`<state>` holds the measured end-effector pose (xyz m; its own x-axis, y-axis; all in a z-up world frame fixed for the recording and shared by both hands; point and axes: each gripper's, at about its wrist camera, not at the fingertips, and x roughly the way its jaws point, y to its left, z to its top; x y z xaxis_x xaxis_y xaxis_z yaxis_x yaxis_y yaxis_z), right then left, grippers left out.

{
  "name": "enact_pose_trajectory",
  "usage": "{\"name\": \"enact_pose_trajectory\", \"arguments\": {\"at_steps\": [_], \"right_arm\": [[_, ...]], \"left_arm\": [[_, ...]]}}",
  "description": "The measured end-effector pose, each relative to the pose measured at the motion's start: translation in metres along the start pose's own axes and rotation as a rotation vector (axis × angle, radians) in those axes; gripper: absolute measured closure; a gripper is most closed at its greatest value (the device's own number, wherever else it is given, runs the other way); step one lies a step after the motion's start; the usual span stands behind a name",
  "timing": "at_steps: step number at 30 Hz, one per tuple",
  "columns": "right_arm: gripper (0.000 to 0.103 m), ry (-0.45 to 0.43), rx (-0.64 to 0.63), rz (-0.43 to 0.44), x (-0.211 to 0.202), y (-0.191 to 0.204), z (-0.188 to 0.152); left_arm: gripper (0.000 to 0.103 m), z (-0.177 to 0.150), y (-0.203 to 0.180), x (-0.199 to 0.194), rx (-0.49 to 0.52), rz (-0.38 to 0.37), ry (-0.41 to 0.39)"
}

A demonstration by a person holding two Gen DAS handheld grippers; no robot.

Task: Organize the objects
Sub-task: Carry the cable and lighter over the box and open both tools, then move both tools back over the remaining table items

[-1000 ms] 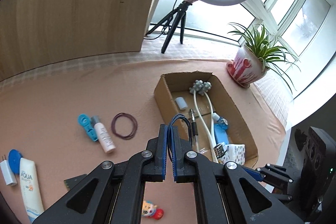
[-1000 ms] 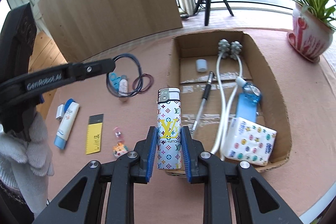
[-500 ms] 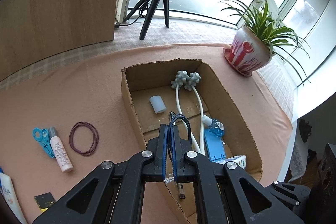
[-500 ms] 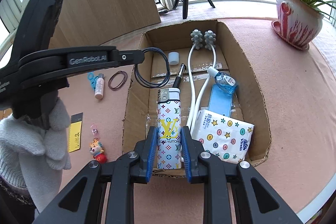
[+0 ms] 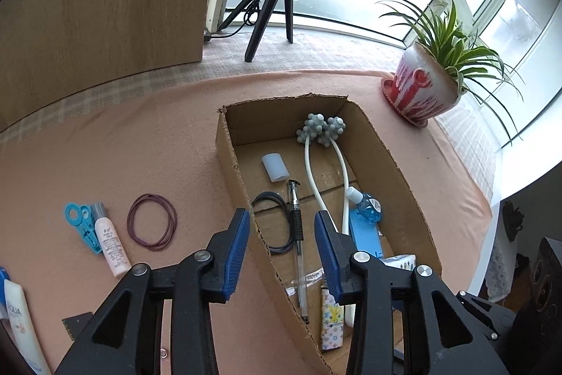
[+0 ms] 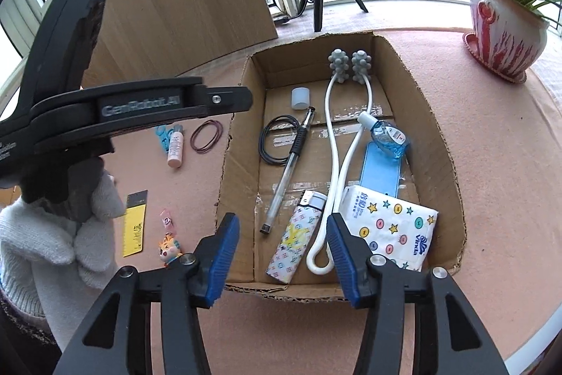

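Note:
An open cardboard box [image 5: 234,171] [image 6: 239,160] sits on the pink cloth. My left gripper [image 5: 282,223] hangs open over its left wall, and a black cord loop [image 5: 276,221] [image 6: 271,143] lies loose on the box floor beside a clear pen [image 5: 298,234]. Above the box's near end, my right gripper [image 6: 282,231] is open, with nothing between its blue pads. Below it a patterned lighter [image 6: 294,243] [image 5: 332,322] lies flat. From the right wrist view, the left gripper [image 6: 242,101] reaches in from the left, held by a gloved hand [image 6: 52,234].
The box also holds a white massager [image 6: 337,143], blue bottle [image 6: 390,137] and tissue pack [image 6: 390,227]. Left of it lie red rubber bands [image 5: 151,222], a pink bottle [image 5: 110,245], blue clip [image 5: 79,220], yellow card [image 6: 134,224] and toy keychain [image 6: 169,243]. A potted plant [image 5: 421,90] stands far right.
Both grippers have opened. The black cord loop left the left gripper and now lies in the box. The lighter left the right gripper and lies flat in the box.

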<state>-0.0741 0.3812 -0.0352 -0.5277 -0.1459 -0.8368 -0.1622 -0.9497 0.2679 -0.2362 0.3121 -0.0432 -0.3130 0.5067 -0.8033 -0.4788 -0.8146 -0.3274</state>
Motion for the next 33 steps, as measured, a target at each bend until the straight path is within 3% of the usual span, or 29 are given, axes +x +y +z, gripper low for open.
{"name": "enact_pose_trajectory", "arguments": {"at_steps": [2,6,13,20,29,33], "right_arm": [[0.055,0.003,0.011,0.013,0.0,0.001,-0.001],[0.055,-0.005,0.023,0.027,-0.002,0.005,-0.002],[0.055,-0.026,0.012,0.072,-0.01,0.02,-0.004],[0.055,-0.018,-0.036,0.114,-0.013,0.049,-0.014],[0.055,0.047,-0.149,0.14,0.009,0.1,-0.027],[0.055,0.082,-0.18,0.117,0.024,0.113,-0.032]], "left_arm": [[0.061,-0.004,0.008,-0.009,-0.008,0.009,-0.009],[0.049,-0.014,0.032,-0.03,-0.053,0.034,-0.025],[0.048,-0.048,0.076,-0.066,-0.099,0.091,-0.018],[0.04,-0.093,0.123,-0.097,-0.161,0.178,-0.007],[0.04,-0.144,0.144,-0.109,-0.198,0.171,0.042],[0.04,-0.151,0.157,-0.123,-0.239,0.18,0.016]]}}
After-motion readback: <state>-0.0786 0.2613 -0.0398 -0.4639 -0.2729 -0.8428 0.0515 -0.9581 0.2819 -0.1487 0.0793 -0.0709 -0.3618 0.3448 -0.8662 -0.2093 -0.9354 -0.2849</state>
